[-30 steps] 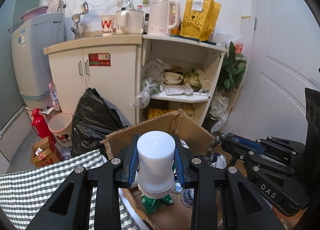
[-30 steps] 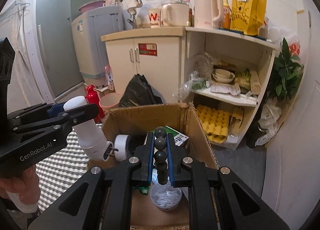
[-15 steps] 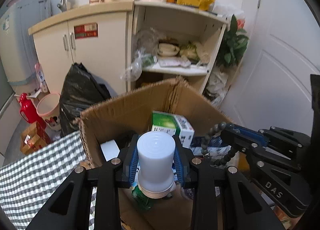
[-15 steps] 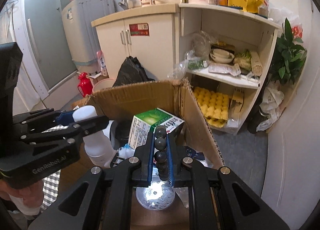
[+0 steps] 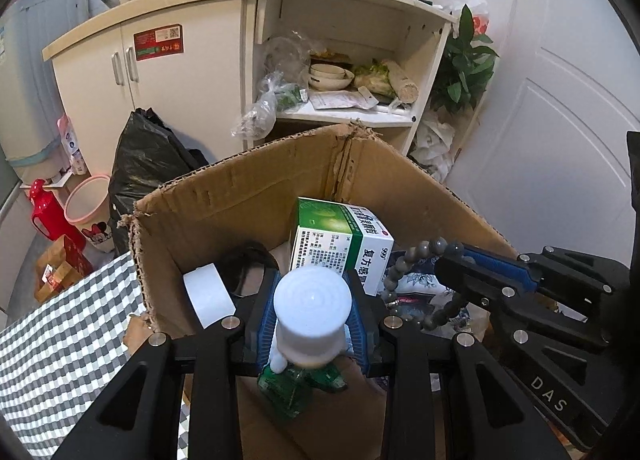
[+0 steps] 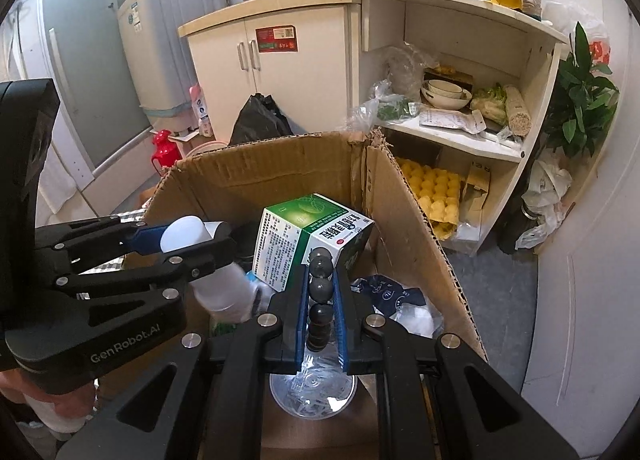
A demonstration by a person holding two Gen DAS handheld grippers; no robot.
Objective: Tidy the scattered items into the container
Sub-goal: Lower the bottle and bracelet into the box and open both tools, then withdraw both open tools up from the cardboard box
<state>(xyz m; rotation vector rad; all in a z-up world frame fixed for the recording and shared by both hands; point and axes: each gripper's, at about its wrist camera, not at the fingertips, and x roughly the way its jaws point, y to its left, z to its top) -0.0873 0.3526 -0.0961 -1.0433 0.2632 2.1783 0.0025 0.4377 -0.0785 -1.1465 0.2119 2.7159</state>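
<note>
Looking along the left tongs (image 5: 312,324), the blue pads are clamped on a white bottle (image 5: 311,314), held over the open cardboard box (image 5: 248,195). Inside the box, a green-and-white carton (image 5: 340,244) stands against the far wall, a white tape roll (image 5: 208,296) leans near the left wall, and a green wrapper (image 5: 296,384) lies on the floor below the bottle. At the box's right side, the right tongs (image 5: 446,256) pinch a string of grey beads (image 5: 412,260), which curves down into the box. A checked cloth (image 5: 60,344) covers the desk left of the box.

From the right wrist, the right tongs (image 6: 320,272) are closed on the grey beads (image 6: 320,292), above a clear round lid (image 6: 312,392) on the box floor. The carton (image 6: 296,240) stands just beyond them in the cardboard box (image 6: 416,227). Left of it, the left tongs (image 6: 200,240) grip the white bottle (image 6: 216,288), tilted down inside the box.
</note>
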